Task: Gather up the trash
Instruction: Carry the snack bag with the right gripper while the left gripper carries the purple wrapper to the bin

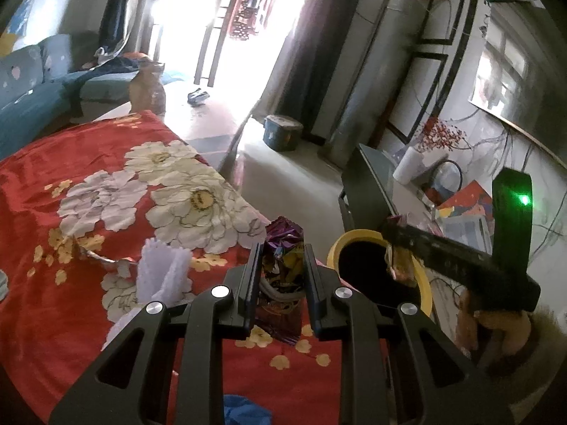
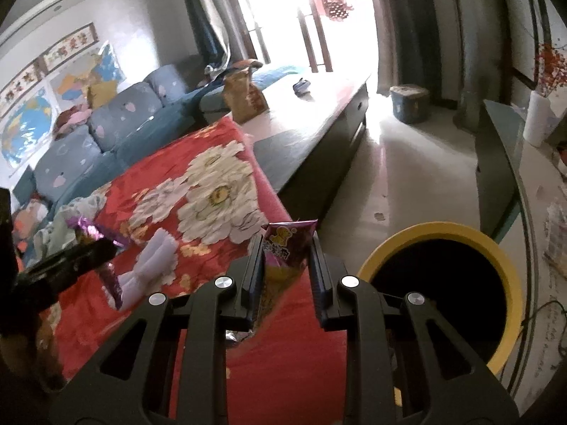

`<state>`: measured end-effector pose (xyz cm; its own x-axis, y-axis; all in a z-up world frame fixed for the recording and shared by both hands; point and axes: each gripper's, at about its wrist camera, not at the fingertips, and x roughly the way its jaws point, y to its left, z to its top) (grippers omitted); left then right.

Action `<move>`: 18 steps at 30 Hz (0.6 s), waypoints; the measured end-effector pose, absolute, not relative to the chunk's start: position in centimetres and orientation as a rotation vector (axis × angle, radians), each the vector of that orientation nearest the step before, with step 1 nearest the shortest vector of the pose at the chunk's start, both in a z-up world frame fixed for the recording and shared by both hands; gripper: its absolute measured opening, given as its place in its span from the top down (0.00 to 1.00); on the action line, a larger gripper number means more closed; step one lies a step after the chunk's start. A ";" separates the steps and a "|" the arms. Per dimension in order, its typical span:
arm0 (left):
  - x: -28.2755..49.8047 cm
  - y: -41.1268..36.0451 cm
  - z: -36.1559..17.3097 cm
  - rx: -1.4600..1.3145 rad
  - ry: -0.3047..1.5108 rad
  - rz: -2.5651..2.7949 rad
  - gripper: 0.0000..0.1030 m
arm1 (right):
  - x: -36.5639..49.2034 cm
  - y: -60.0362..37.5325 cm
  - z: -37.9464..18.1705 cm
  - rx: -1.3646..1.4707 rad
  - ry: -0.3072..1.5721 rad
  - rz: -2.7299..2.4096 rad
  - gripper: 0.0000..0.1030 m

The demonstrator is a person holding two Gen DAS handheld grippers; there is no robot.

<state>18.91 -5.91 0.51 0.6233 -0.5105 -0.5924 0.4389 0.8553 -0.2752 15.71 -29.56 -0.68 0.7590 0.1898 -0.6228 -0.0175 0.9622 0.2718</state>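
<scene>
Wrappers are sitting clamped in both tools: the left hand-held gripper (image 1: 280, 265) is pinching a crumpled purple wrapper (image 1: 283, 248) between its fingers, holding it above the red floral blanket (image 1: 88, 177), just to the left of the yellow-rimmed bin (image 1: 427, 283). The right hand-held gripper (image 2: 287, 265) is gripping a pink snack packet (image 2: 283, 248) with a yellow cartoon figure on it, also over the blanket's edge and just left of the bin (image 2: 510, 265) in the right wrist view. Seen from the left wrist camera, the right hand-held gripper (image 1: 397, 233) is reaching over the bin's dark opening, its packet (image 1: 402, 265) hanging above the far side of the rim. A white fluffy cloth (image 1: 163, 272) is lying on the blanket, left of the bin and beside the left tool. Well beyond the bin, a brown paper bag (image 1: 147, 88) is standing on the counter (image 1: 212, 113) past the blanket, and a blue sofa (image 2: 106, 131) is running along the wall to the far left.
</scene>
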 end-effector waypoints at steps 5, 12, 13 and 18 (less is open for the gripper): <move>18.7 -7.2 0.2 -0.090 0.728 -0.568 0.79 | 15.7 -30.8 -0.6 0.265 0.697 0.083 0.83; 18.2 -9.4 0.0 -0.058 0.735 -0.615 0.79 | 16.1 -32.5 -0.5 0.282 0.686 0.041 0.83; 18.2 -9.7 0.0 -0.052 0.735 -0.620 0.79 | 16.0 -32.7 -0.5 0.285 0.684 0.034 0.83; 18.3 -11.2 -0.2 -0.037 0.742 -0.654 0.79 | 16.0 -34.3 -0.6 0.289 0.676 -0.016 0.83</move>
<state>18.28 -11.23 -0.24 0.5495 -0.5647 -0.6157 0.5397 0.8025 -0.2545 16.00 -34.35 -0.60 0.7813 0.0784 -0.6193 0.1084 0.9600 0.2582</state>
